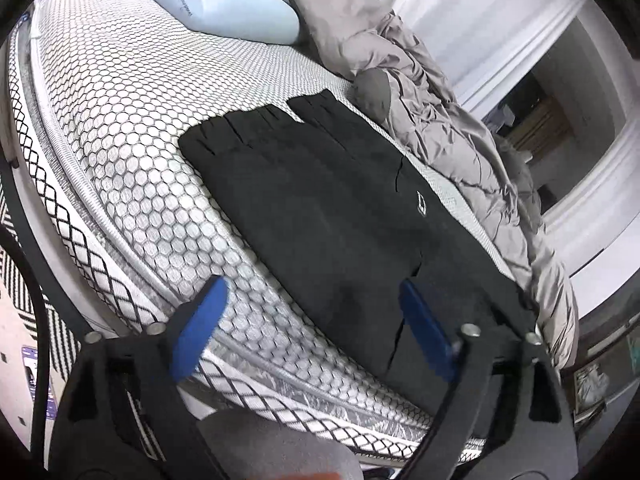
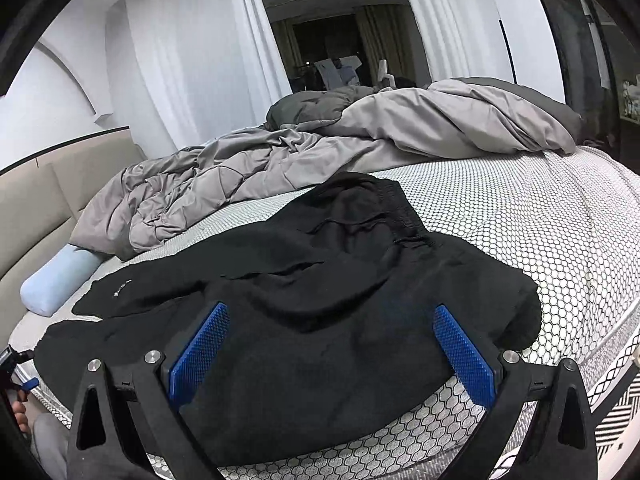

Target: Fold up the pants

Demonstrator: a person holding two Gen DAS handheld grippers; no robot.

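Black pants (image 1: 332,208) lie on the bare hexagon-patterned mattress (image 1: 120,120). In the left wrist view they lie fairly flat with a small white logo showing. My left gripper (image 1: 312,292) is open and empty, its blue pads just above the pants' near end by the mattress edge. In the right wrist view the pants (image 2: 320,280) are rumpled, the elastic waistband at the far end. My right gripper (image 2: 330,316) is open and empty, hovering over the near part of the pants.
A crumpled grey duvet (image 2: 320,148) lies along the far side of the bed. A light blue pillow (image 1: 224,0) and a grey pillow (image 1: 332,12) sit at the head. White curtains (image 2: 192,60) and a dark doorway stand beyond.
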